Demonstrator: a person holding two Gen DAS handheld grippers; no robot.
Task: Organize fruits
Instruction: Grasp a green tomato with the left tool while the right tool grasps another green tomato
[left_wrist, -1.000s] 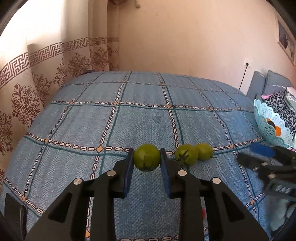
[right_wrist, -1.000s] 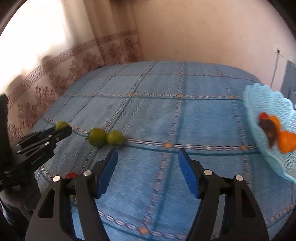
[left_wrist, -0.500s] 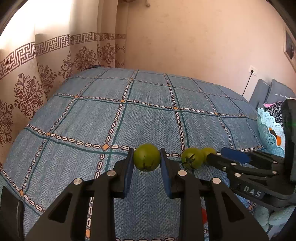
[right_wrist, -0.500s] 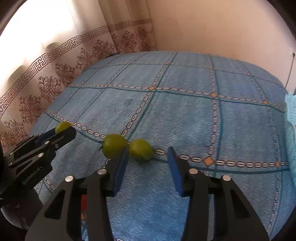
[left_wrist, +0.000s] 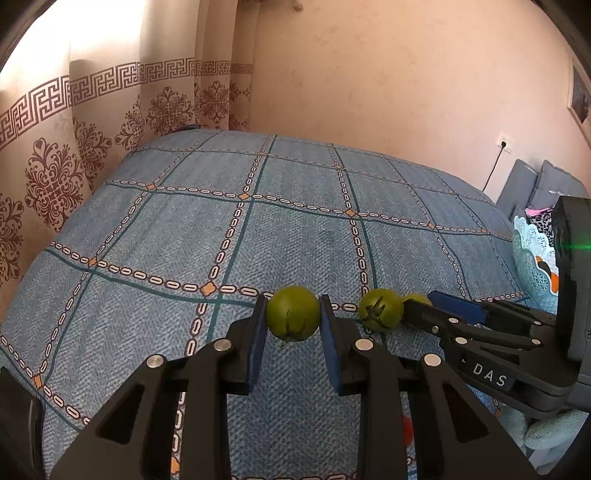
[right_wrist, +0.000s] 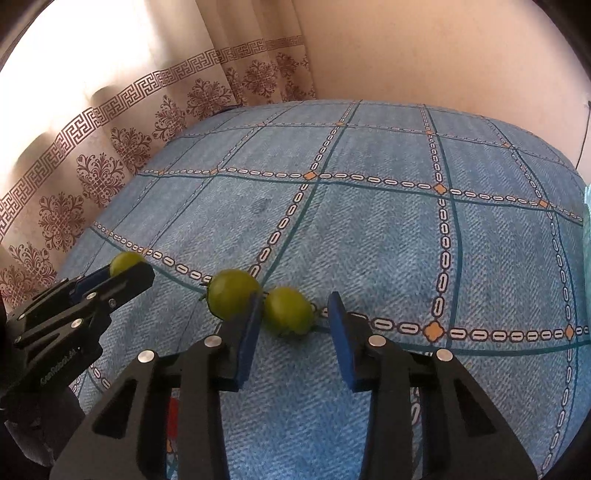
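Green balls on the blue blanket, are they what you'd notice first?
Yes: three round green tomatoes sit in a row on the blue checked bedspread. The left tool is shut on the left green tomato. The open right tool reaches around the right green tomato, beside the middle green tomato. A pale blue lacy basket waits at the bed's right edge.

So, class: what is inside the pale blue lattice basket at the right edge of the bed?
In the basket, orange fruit shows; the right gripper body covers the rest.

Left tongs (left_wrist: 292, 317) clamp a green tomato (left_wrist: 292, 312) over the bed (left_wrist: 258, 236). Right tongs (left_wrist: 439, 314) straddle another tomato (left_wrist: 416, 298), beside a third (left_wrist: 380, 309)
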